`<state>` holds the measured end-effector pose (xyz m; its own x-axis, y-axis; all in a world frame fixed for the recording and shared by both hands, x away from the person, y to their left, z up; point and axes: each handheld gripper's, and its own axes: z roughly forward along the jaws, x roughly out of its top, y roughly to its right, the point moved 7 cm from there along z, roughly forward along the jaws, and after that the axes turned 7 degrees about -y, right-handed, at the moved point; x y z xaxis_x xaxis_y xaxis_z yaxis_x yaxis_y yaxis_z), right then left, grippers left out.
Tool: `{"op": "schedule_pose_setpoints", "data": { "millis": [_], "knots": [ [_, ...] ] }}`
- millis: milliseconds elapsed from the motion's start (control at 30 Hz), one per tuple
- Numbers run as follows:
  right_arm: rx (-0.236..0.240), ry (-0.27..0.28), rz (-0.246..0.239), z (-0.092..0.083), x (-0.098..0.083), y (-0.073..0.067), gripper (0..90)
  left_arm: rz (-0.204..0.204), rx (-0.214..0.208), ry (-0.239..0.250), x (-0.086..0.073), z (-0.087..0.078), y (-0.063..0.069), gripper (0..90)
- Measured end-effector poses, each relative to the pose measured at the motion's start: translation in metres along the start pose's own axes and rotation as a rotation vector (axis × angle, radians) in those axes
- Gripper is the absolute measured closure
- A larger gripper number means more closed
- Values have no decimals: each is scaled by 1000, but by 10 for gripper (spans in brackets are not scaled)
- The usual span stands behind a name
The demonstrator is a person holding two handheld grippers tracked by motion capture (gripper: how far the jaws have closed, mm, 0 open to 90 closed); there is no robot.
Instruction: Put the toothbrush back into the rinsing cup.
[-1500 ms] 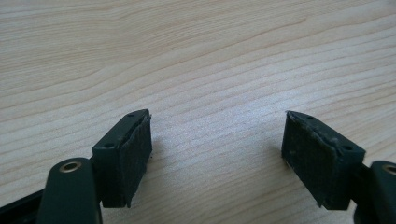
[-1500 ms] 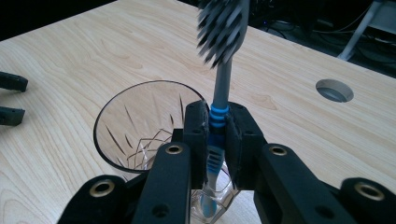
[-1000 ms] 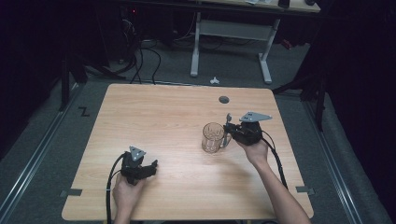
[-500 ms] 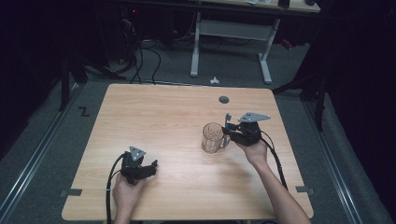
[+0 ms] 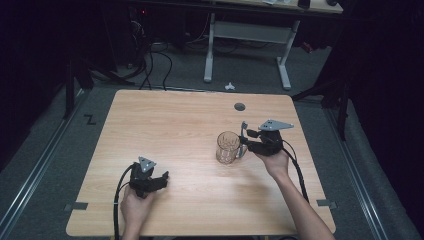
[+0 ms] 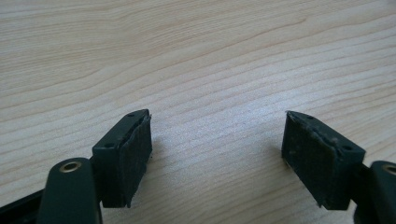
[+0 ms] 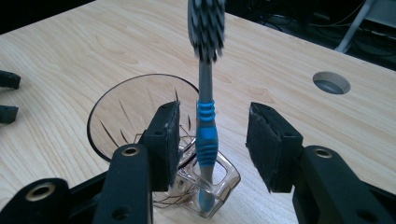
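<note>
A: Where is the toothbrush (image 7: 206,116) relative to the right gripper (image 7: 212,144)?

B: It stands between the two fingers (image 7: 164,142), with a gap on each side, so neither pad presses on it. The jaws have just been opening and now stand apart around the handle. The left finger sits close against the rim of the glass mug (image 7: 135,116).

A: And what holds the brush up?

B: Its lower end is stuck through the mug's handle loop, and it stands nearly upright there, bristles at the top.

A: How does it look?

B: Grey stem, a blue ribbed grip in the middle, dark and pale bristles facing the camera. The mug is clear cut glass with lines scored in its wall.

A: Where on the table (image 5: 190,125)?

B: Right of centre, mug (image 5: 227,147) just left of the right gripper (image 5: 247,140).

A: The left gripper (image 6: 217,154)?

B: Near the left front edge, resting on bare wood, fingers wide apart with nothing between them.
</note>
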<state>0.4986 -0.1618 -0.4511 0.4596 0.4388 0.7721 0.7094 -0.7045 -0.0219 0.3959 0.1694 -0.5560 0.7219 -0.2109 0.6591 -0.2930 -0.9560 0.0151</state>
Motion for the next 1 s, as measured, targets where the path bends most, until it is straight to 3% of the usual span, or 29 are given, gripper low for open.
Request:
{"op": "schedule_pose_setpoints", "data": {
  "millis": [367,1000],
  "knots": [
    [-9,7,-8,-9,1,2,545,0,0,0,0,0,0,249],
    [-24,37,48,-26,-15,15,573,0,0,0,0,0,0,249]
  ]
}}
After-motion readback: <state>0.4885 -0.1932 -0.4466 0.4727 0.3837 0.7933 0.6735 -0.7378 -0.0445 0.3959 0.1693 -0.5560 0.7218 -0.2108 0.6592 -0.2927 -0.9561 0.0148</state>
